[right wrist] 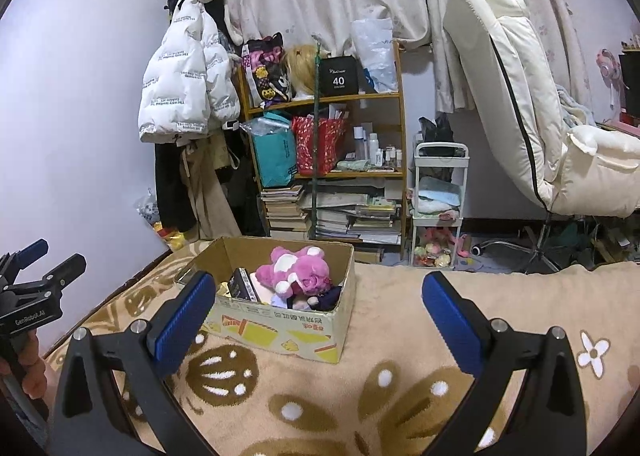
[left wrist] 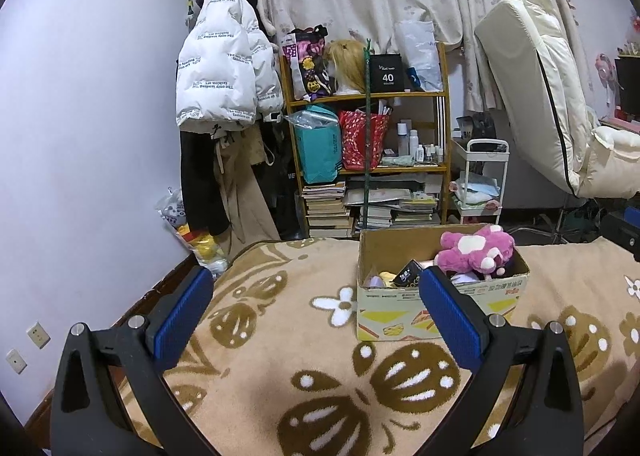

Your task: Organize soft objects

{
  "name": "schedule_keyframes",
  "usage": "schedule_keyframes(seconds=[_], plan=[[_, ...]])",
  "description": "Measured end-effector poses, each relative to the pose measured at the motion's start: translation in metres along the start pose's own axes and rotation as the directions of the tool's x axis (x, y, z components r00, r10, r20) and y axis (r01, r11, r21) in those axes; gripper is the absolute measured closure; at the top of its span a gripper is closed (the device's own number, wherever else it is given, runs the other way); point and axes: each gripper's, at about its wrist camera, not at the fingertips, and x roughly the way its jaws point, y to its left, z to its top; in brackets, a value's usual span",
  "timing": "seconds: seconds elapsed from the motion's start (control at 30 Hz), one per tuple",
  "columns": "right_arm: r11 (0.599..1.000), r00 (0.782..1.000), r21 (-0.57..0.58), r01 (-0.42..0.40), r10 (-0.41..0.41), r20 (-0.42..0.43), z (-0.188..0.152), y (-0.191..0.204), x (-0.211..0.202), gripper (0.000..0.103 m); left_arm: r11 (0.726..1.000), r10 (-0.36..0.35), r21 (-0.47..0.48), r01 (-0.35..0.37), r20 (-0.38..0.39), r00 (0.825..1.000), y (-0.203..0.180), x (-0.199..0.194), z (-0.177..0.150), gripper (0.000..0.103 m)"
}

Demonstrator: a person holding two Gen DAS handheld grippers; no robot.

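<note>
Your left gripper (left wrist: 316, 310) and right gripper (right wrist: 318, 314) both spread wide, empty. Pink plush (right wrist: 296, 270) lies in cardboard box (right wrist: 280, 330): one o'clock of left, eleven o'clock of right.

You can see a pink plush (right wrist: 298, 274) lying on its side on top of other soft things in the open box (right wrist: 280, 330) on the bed.

Fluffy plush toy (right wrist: 296, 270) in matt cardboard box (right wrist: 280, 330) on fleecy blanket (right wrist: 400, 336).
</note>
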Motion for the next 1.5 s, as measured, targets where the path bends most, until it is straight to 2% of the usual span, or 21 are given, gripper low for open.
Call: schedule_keyframes(seconds=[0.47,0.8,1.5], plan=[[1.0,0.999,-0.027,0.011,-0.012,-0.036,-0.006,0.0,0.014,0.0,0.999,-0.021,0.027,0.023,-0.054,0.998,-0.011,0.017,-0.01,0.002],[0.999,0.999,-0.031,0.005,-0.007,-0.042,-0.009,0.0,0.018,0.0,0.998,-0.055,0.0,0.055,-0.032,0.998,-0.01,0.015,-0.012,0.002],[0.999,0.999,-0.031,0.009,-0.011,-0.046,-0.011,-0.004,0.021,0.0,0.998,-0.057,0.005,0.057,-0.018,0.998,-0.009,0.012,-0.011,0.002]])
